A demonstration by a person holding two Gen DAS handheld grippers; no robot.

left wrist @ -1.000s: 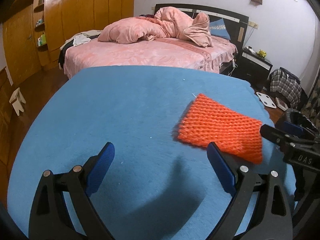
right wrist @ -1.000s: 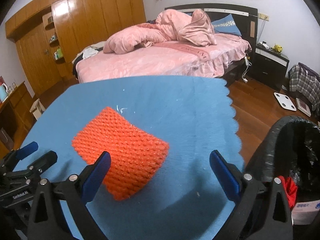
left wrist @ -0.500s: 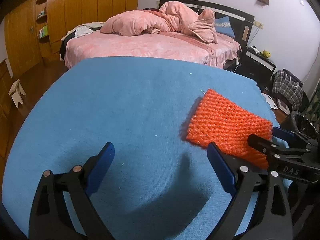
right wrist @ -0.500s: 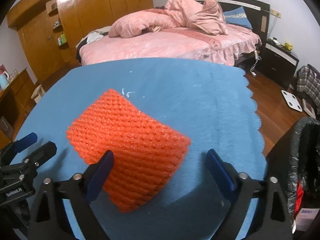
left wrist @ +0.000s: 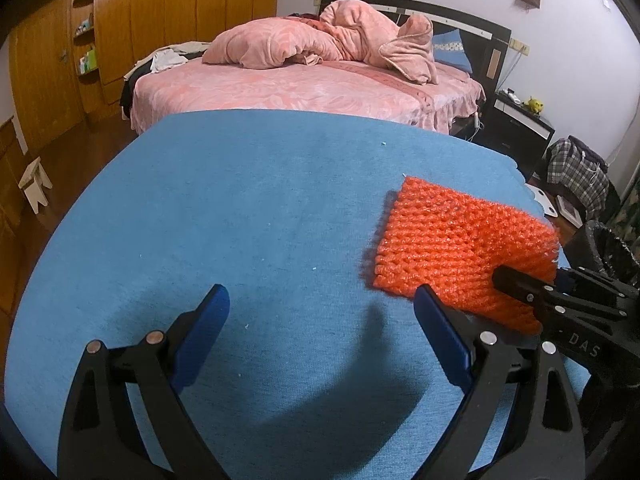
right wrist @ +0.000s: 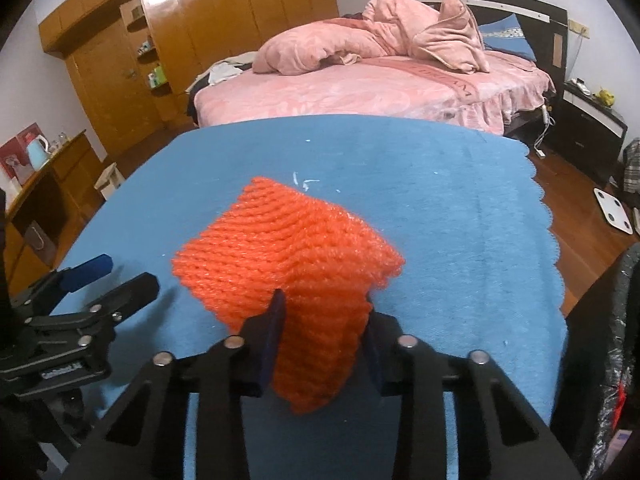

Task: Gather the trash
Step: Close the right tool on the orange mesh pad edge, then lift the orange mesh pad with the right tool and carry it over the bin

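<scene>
An orange foam net sleeve (right wrist: pixel 288 248) lies on the blue tablecloth (right wrist: pixel 440 184). My right gripper (right wrist: pixel 322 324) is shut on its near corner, which bunches up between the blue pads. In the left wrist view the sleeve (left wrist: pixel 460 236) is at the right, with the right gripper (left wrist: pixel 560 296) clamped on its right edge. My left gripper (left wrist: pixel 320 320) is open and empty, low over the cloth to the left of the sleeve.
A bin with a black liner (left wrist: pixel 612 248) stands at the table's right edge and also shows in the right wrist view (right wrist: pixel 616 360). A pink bed (left wrist: pixel 304 80) lies beyond the table. Wooden wardrobes (right wrist: pixel 180 40) line the left wall.
My right gripper moved forward onto the sleeve and closed on its near corner, bunching it. The left gripper stayed open and shifted only slightly.
</scene>
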